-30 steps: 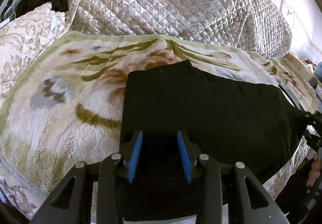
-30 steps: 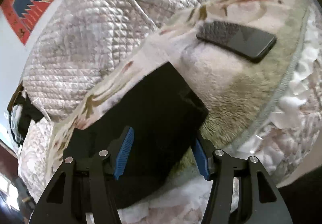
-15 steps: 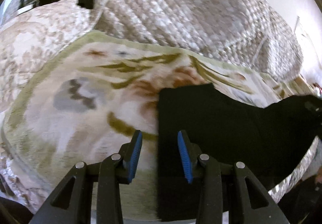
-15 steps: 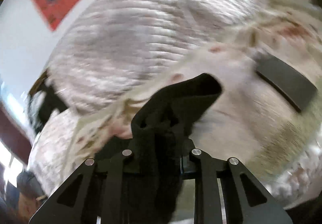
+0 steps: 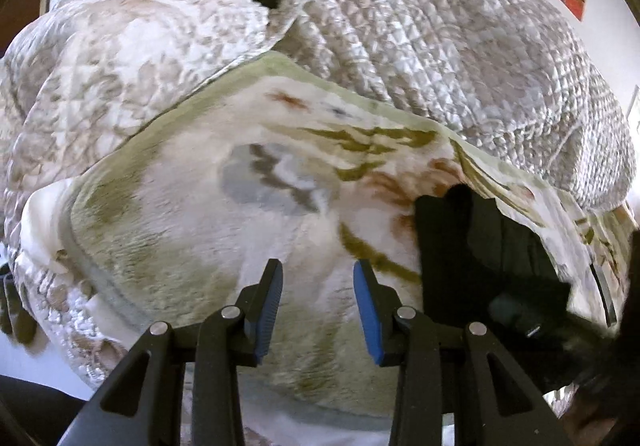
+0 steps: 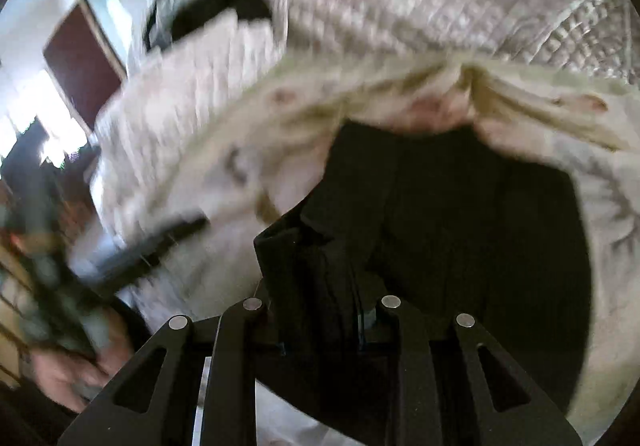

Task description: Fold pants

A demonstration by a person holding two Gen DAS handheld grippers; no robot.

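Pants bunched in my right tool, left tool gaping (nothing in it) over the fleece blanket, quilt heaped behind

Right wrist view is pretty smeared: the left side is a blur, so the dark flat thing on the blanket and the hand at the lower left edge are just vague shapes. The right gripper has its fingertips buried in black pants, so the pads don't show. In the left wrist view the pants vanish into a dark blurry mass at the right edge.
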